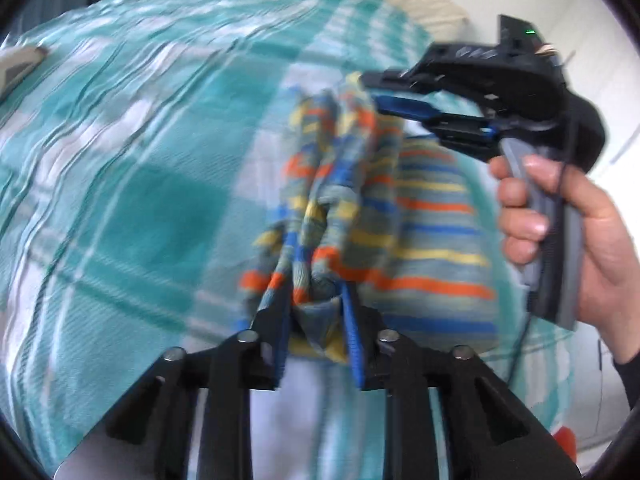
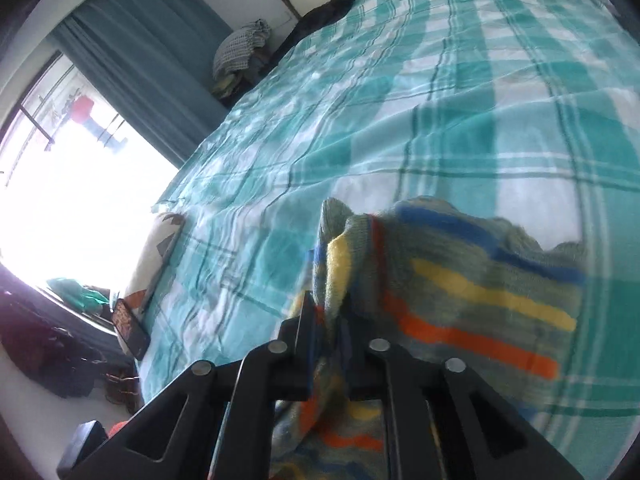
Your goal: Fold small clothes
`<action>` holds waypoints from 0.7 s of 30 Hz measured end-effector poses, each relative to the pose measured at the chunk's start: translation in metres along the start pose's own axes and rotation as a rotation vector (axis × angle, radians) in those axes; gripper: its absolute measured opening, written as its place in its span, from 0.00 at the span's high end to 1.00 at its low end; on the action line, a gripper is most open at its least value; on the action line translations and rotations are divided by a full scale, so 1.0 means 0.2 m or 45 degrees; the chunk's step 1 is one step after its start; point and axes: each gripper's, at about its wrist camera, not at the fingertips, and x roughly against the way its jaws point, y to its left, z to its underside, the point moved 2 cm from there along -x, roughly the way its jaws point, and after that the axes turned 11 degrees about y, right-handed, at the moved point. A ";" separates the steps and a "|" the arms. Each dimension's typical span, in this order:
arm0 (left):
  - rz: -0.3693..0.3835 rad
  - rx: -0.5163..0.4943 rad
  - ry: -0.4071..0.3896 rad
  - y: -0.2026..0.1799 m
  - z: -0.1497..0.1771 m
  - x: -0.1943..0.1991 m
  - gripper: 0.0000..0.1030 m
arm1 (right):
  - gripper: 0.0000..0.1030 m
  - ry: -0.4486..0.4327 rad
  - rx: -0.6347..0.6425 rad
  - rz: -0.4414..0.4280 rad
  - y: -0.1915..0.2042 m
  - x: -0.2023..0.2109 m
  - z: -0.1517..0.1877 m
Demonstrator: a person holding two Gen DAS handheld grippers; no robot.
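Rumpled teal plaid blanket (image 2: 400, 80), tools pinching striped knit garment (image 1: 332, 208)

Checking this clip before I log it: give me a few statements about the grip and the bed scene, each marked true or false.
1. The left hand-held gripper is shut on the striped garment. True.
2. The right hand-held gripper hangs open above the bed. False: it also pinches the striped garment.
3. The garment lies flat, neatly folded. False: it is bunched and lifted between both grippers.
4. The bedspread is teal and white plaid. True.
5. A bare hand holds the right gripper's handle. True.
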 end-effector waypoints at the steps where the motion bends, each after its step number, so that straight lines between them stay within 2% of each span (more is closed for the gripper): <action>1: 0.012 0.018 0.004 0.04 0.02 0.02 0.69 | 0.67 0.003 -0.022 -0.006 0.01 -0.03 0.01; 2: 0.025 0.040 -0.002 0.07 0.02 0.06 0.56 | 0.62 -0.007 -0.027 -0.007 0.02 -0.03 0.03; 3: 0.032 0.056 -0.024 0.10 0.03 0.11 0.51 | 0.62 -0.017 -0.018 -0.007 0.03 -0.01 0.05; 4: 0.036 0.057 -0.052 0.10 0.03 0.15 0.40 | 0.62 -0.027 0.005 -0.001 0.04 0.03 0.07; 5: 0.048 0.045 -0.083 0.10 0.02 0.19 0.33 | 0.62 -0.040 0.034 0.031 0.05 0.08 0.11; 8: 0.089 -0.029 -0.122 0.03 -0.03 0.22 0.27 | 0.62 -0.091 0.173 0.204 0.07 0.29 0.27; 10: 0.055 -0.089 -0.096 -0.04 -0.07 0.16 0.27 | 0.62 -0.112 0.272 0.312 0.07 0.41 0.44; 11: 0.014 -0.108 -0.067 -0.05 -0.09 0.11 0.27 | 0.62 -0.114 0.299 0.328 0.08 0.45 0.52; 12: -0.060 -0.104 -0.025 -0.04 -0.08 0.04 0.35 | 0.62 -0.099 0.312 0.318 0.08 0.45 0.61; 13: -0.151 -0.080 0.032 -0.01 -0.09 -0.04 0.55 | 0.62 -0.062 0.316 0.295 0.07 0.43 0.69; 14: -0.217 -0.045 0.096 0.04 -0.07 -0.11 0.60 | 0.63 -0.015 0.307 0.277 0.06 0.38 0.76; 15: -0.168 -0.005 0.091 0.09 -0.07 -0.13 0.60 | 0.64 0.056 0.290 0.294 0.02 0.28 0.84; 16: -0.139 0.011 0.080 0.11 -0.06 -0.11 0.60 | 0.64 0.178 0.258 0.370 -0.05 0.15 0.92; 17: -0.154 0.009 0.084 0.12 -0.05 -0.08 0.60 | 0.66 0.194 0.240 0.409 -0.09 0.10 0.97; 18: -0.182 0.001 0.076 0.11 -0.04 -0.03 0.58 | 0.66 0.103 0.243 0.409 -0.08 0.13 1.00; 19: -0.192 -0.006 0.058 0.11 -0.02 0.03 0.48 | 0.67 0.061 0.214 0.429 -0.06 0.19 1.02; 20: -0.200 -0.012 0.036 0.11 0.02 0.10 0.30 | 0.64 0.042 0.176 0.445 -0.04 0.22 1.03; 21: -0.205 -0.019 0.014 0.11 0.06 0.15 0.22 | 0.60 0.006 0.133 0.452 -0.02 0.28 1.06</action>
